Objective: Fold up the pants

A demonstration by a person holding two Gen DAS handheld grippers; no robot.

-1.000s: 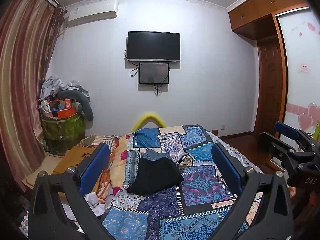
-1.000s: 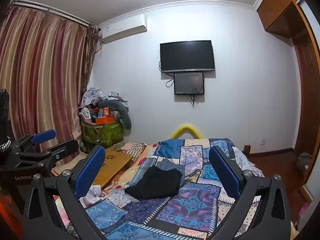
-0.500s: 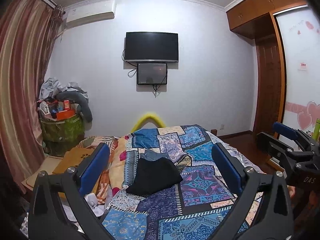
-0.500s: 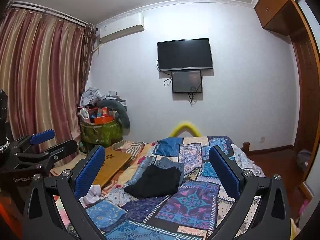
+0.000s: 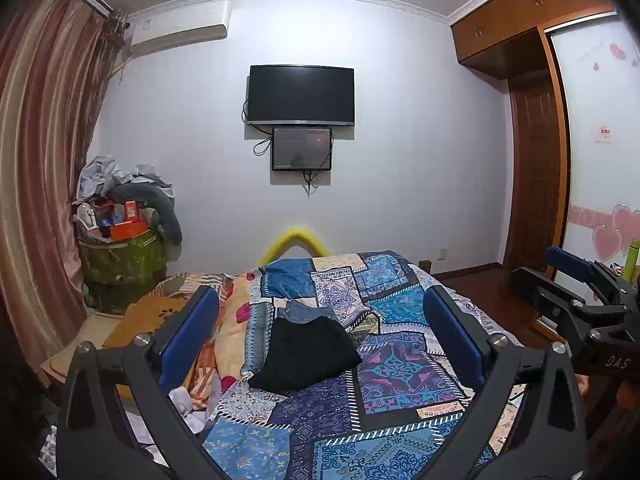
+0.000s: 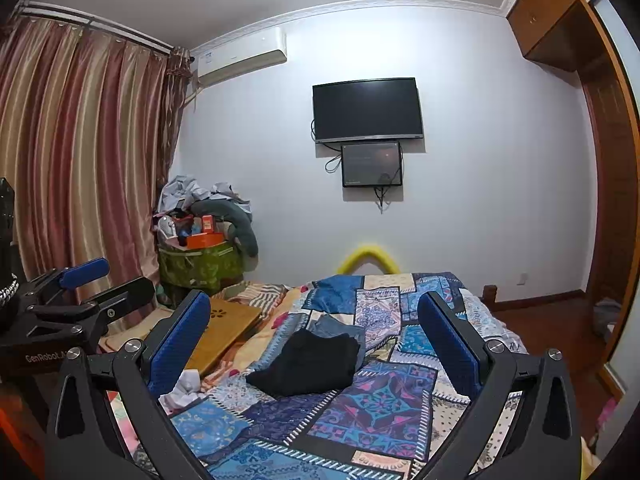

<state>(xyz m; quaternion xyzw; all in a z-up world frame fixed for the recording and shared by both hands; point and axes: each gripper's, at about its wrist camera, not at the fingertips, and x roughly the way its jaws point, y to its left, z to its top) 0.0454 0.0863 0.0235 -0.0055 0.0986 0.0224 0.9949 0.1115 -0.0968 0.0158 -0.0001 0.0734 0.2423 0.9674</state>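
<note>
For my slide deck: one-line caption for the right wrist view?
Open right gripper held above a patchwork quilt, black pants lying folded ahead.

Open air separates both wide-spread grippers, the left gripper (image 5: 320,332) and right gripper (image 6: 314,330), from the folded black pants (image 5: 306,354) on the patchwork bedspread (image 5: 400,364), with bare quilt in front and to the right. Folded jeans (image 5: 306,312) lie touching the pants' far edge. A wooden board (image 6: 224,330) and white cloth (image 6: 184,390) crowd the bed's left side.
</note>
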